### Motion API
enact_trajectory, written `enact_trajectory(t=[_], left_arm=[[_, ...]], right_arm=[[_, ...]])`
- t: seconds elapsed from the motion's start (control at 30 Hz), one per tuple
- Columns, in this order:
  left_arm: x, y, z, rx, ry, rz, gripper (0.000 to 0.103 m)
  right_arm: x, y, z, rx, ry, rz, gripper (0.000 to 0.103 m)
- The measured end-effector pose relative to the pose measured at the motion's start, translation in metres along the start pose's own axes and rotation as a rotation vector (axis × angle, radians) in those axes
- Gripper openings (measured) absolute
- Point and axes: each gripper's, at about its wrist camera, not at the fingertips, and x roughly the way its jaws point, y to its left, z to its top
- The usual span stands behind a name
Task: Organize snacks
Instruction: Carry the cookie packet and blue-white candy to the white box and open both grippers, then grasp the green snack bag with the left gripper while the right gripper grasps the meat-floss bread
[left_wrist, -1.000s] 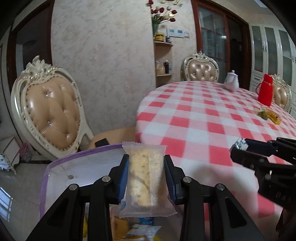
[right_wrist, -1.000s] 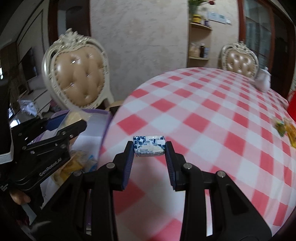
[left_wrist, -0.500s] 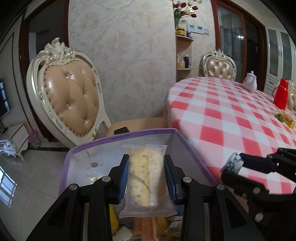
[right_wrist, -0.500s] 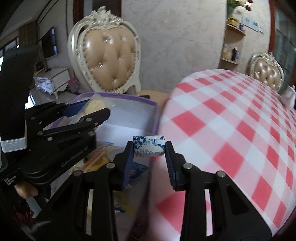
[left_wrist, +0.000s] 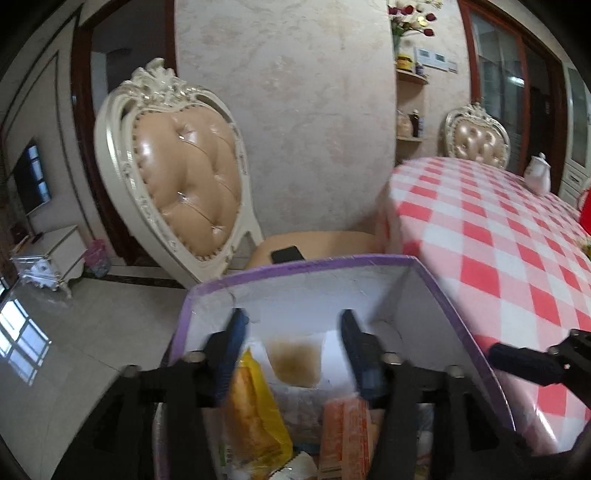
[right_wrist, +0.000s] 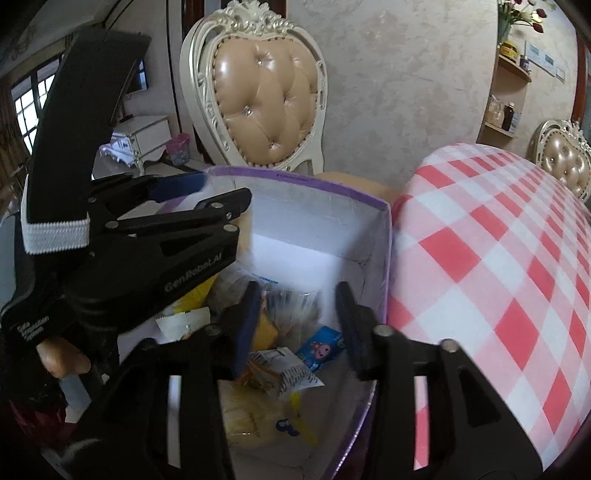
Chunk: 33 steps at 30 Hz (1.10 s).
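Observation:
A white box with a purple rim (left_wrist: 295, 264) (right_wrist: 295, 181) stands beside the checked table, holding several wrapped snacks. My left gripper (left_wrist: 293, 332) hangs over it with its jaws opening. The cake bar in its clear wrapper (left_wrist: 295, 363) shows blurred between the fingers, no longer pressed by the pads. A yellow packet (left_wrist: 258, 417) and an orange packet (left_wrist: 343, 432) lie below. My right gripper (right_wrist: 297, 306) is also over the box, jaws opening, with nothing pinched. Under it lie a blue packet (right_wrist: 321, 347) and other wrappers. The small blue-and-white candy cannot be picked out.
A round table with a red-and-white cloth (left_wrist: 498, 240) (right_wrist: 498, 240) borders the box on the right. A cream chair with a tan padded back (left_wrist: 184, 177) (right_wrist: 266, 92) stands behind the box, a dark phone (left_wrist: 287, 254) on its seat. A white teapot (left_wrist: 537, 177) sits far back.
Both grippers swung left from over the table to over the box. Both have opened: the cake bar left the left jaws and the candy left the right jaws.

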Motion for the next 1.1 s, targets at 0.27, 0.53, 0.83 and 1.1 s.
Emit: enact_trajectory(t=[0.27, 0.53, 0.83, 1.1], left_arm=[[-0.030, -0.038, 0.028, 0.037, -0.091, -0.008, 0.083], [-0.060, -0.196, 0.053, 0.176, -0.058, -0.433, 0.087], [-0.037, -0.424, 0.060, 0.248, 0.119, -0.828, 0.087], [0.016, -0.530, 0.076, 0.071, 0.195, -0.881, 0.087]], right_arm=[[-0.052, -0.057, -0.012, 0.082, -0.066, -0.112, 0.072], [-0.150, -0.193, -0.071, 0.281, -0.108, -0.415, 0.087], [-0.240, -0.369, -0.175, 0.628, -0.051, -0.695, 0.090], [-0.258, -0.486, -0.209, 0.829, -0.067, -0.681, 0.093]])
